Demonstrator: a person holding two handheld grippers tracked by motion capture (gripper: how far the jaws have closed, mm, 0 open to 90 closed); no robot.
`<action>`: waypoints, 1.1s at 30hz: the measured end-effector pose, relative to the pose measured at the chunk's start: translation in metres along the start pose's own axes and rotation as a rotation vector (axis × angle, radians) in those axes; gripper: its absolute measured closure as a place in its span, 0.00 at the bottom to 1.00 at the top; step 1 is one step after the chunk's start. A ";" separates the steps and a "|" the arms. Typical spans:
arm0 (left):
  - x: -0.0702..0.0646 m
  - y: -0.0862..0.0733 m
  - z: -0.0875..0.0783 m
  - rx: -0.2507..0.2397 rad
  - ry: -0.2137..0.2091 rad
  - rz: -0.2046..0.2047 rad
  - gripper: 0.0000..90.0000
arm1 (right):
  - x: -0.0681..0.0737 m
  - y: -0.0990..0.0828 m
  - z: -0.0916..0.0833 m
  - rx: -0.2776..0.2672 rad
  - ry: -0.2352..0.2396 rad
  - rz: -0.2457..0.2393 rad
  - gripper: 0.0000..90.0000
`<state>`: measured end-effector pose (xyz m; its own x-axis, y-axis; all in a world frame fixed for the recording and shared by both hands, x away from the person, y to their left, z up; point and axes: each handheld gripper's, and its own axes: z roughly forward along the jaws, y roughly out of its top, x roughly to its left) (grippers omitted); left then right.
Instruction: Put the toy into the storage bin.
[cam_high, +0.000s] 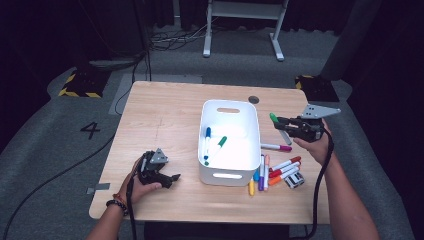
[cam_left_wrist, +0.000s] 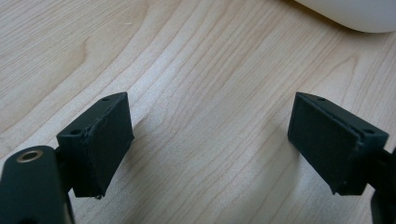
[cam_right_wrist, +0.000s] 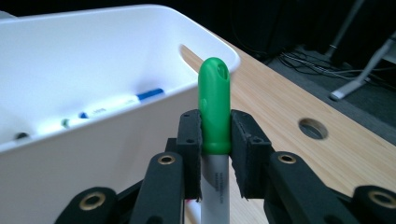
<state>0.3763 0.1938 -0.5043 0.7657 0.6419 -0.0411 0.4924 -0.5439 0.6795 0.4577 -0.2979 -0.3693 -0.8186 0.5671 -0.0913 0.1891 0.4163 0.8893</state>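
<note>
The right gripper (cam_right_wrist: 215, 154) was clamped on a green-capped marker (cam_right_wrist: 214, 112); both pads pressed the cap's lower end, and the grey barrel ran down between the jaws. In the high view this gripper (cam_high: 278, 121) was held above the table (cam_high: 165, 110), off the right rim of the white bin (cam_high: 227, 176), with the marker (cam_high: 280, 128) pointing toward 10 o'clock. The bin (cam_right_wrist: 70, 154) held a blue-capped marker (cam_high: 207, 141) and a second green-capped marker (cam_high: 216, 148).

The left gripper (cam_left_wrist: 210, 140) stood released, jaws wide apart over bare wood with nothing between them. In the high view it (cam_high: 172, 177) rested low at 9 o'clock from the bin's front corner.

At 4 o'clock from the bin lay a loose group of markers (cam_high: 275, 172) on the table, beside a small white item (cam_high: 294, 180), possibly an eraser; the resolution was too coarse to confirm. A pink-capped marker (cam_high: 276, 147) lay apart at 3 o'clock.
</note>
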 end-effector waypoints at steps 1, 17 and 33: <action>0.000 0.000 0.000 0.000 0.001 0.000 0.16 | 0.000 0.000 0.000 0.000 0.000 0.000 0.83; 0.000 0.000 0.000 0.000 -0.001 0.000 0.16 | 0.059 0.067 -0.010 -0.053 0.096 -0.124 0.83; 0.000 0.000 0.000 0.000 0.000 0.000 0.16 | 0.104 0.099 0.030 0.007 0.175 -0.179 0.83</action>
<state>0.3763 0.1938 -0.5044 0.7658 0.6418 -0.0408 0.4921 -0.5440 0.6796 0.4075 -0.1768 -0.3043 -0.9207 0.3526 -0.1676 0.0361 0.5044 0.8627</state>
